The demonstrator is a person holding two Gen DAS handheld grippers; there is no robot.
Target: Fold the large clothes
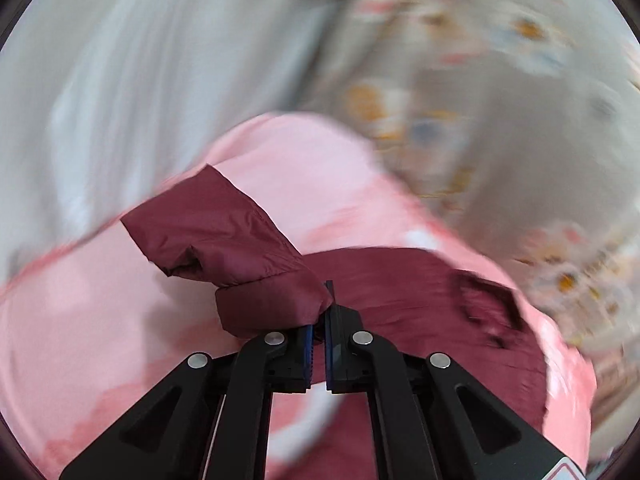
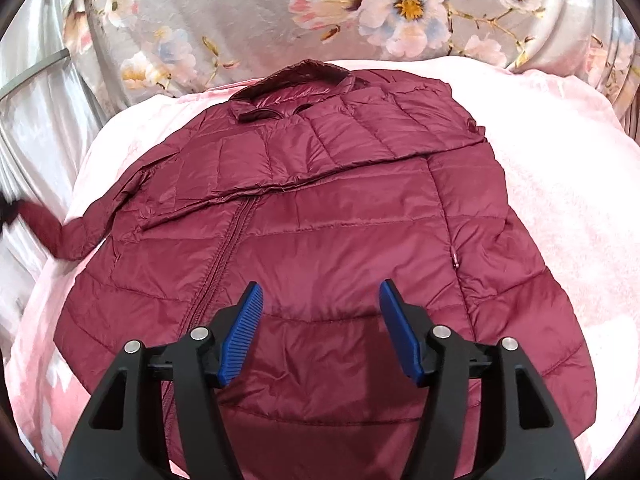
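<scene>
A maroon quilted jacket [image 2: 320, 220] lies front up on a pink blanket [image 2: 560, 184], collar far, zipper left of centre. One sleeve is folded across the chest. My right gripper [image 2: 320, 300] is open and empty, hovering over the jacket's lower front. My left gripper [image 1: 319, 320] is shut on the cuff of the other maroon sleeve [image 1: 224, 236] and holds it lifted above the pink blanket [image 1: 80, 320]. That sleeve also shows at the left edge of the right wrist view [image 2: 52, 232]. The left wrist view is blurred.
A grey floral sheet [image 2: 280, 8] covers the area behind the blanket. Pale grey cloth [image 2: 36, 120] hangs at the left. The jacket body appears blurred in the left wrist view [image 1: 420, 292].
</scene>
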